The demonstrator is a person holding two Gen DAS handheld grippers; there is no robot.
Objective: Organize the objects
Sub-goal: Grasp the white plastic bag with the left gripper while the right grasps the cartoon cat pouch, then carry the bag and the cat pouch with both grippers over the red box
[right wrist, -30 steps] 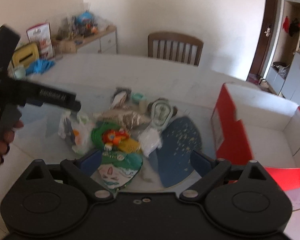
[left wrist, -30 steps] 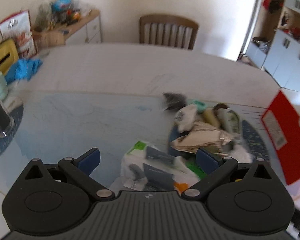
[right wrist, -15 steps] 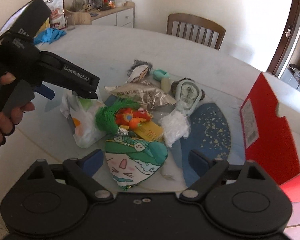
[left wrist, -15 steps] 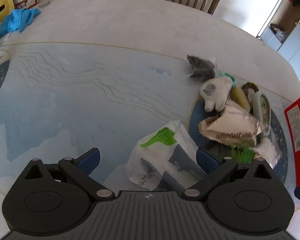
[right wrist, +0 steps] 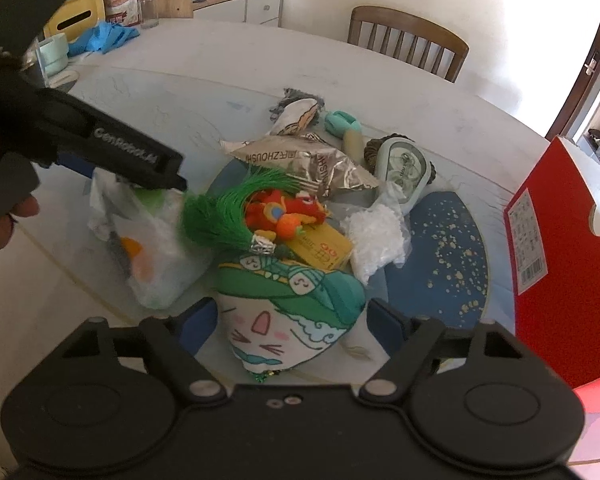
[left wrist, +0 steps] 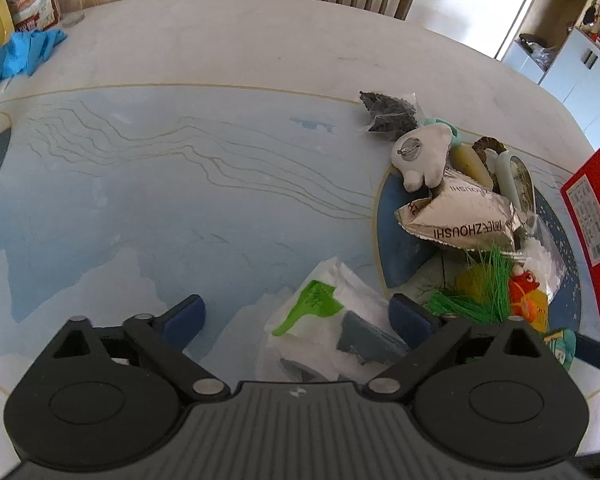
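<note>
Pile of odds and ends on counter (left wrist: pixel 228 52), red box (right wrist: pixel 548 240) off at 3 o'clock. Left tool (left wrist: pixel 296 316) over white plastic bag (left wrist: pixel 332 312), jaws wide but closing, bag between blue pads, not pinched. Right tool (right wrist: pixel 290 322) closing too, cat-face pouch (right wrist: pixel 288 312) between pads, can't see contact. Silver foil packet (right wrist: pixel 300 160) at 12 o'clock of pouch, green tassel toy (right wrist: pixel 220 216) in between.
</note>
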